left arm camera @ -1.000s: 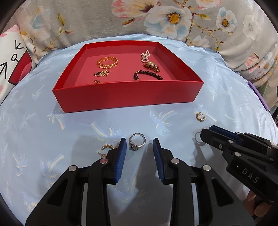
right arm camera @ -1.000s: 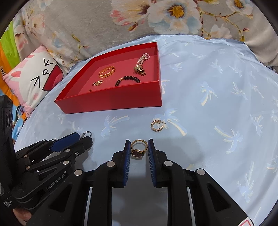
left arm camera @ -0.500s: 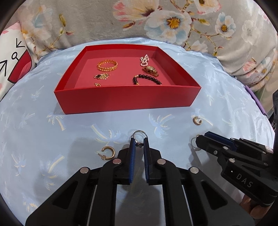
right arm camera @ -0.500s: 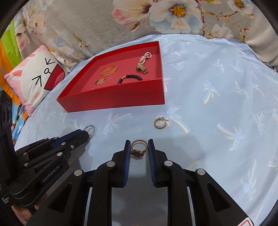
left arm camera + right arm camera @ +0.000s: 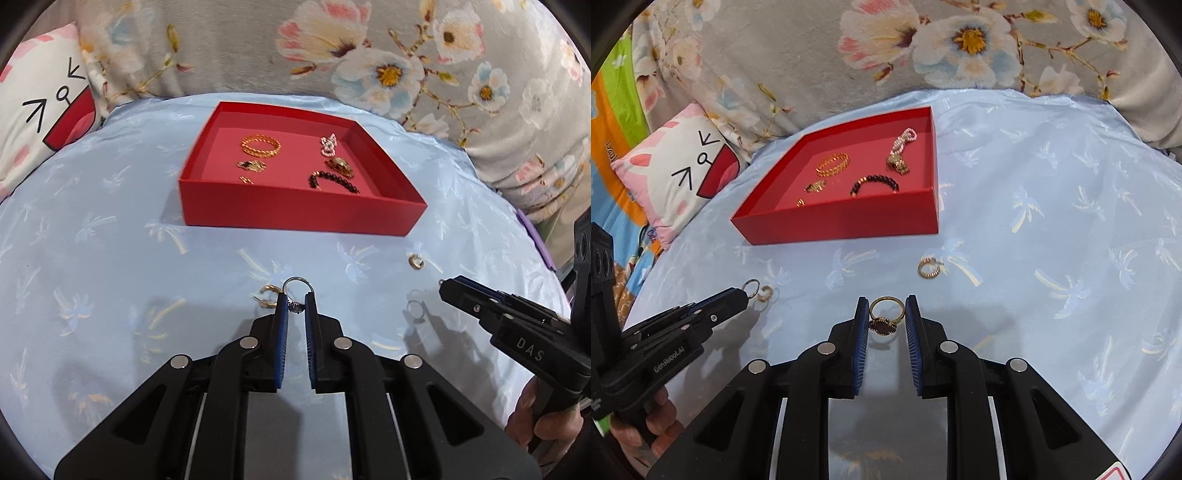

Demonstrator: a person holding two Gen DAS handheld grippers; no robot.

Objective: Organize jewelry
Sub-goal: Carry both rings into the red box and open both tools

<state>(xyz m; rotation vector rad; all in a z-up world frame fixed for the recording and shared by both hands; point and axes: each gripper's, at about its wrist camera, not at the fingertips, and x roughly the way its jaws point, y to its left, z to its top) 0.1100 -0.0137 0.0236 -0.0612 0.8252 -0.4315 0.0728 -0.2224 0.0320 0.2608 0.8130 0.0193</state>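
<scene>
Two rings are held — a silver ring (image 5: 295, 291) is pinched in the left gripper (image 5: 295, 308), a gold ring (image 5: 886, 314) clamped in the right gripper (image 5: 886, 314), each projecting toward 12 o'clock past narrow fingers. Two gold hoop earrings (image 5: 929, 267) lie loose on the blue cloth (image 5: 1052, 184); the red tray (image 5: 849, 221) sits at 12 o'clock.

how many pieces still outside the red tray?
4. Silver ring in the left tongs, gold ring in the right tongs, and two gold hoops on the cloth. Tongs may hide more.
</scene>
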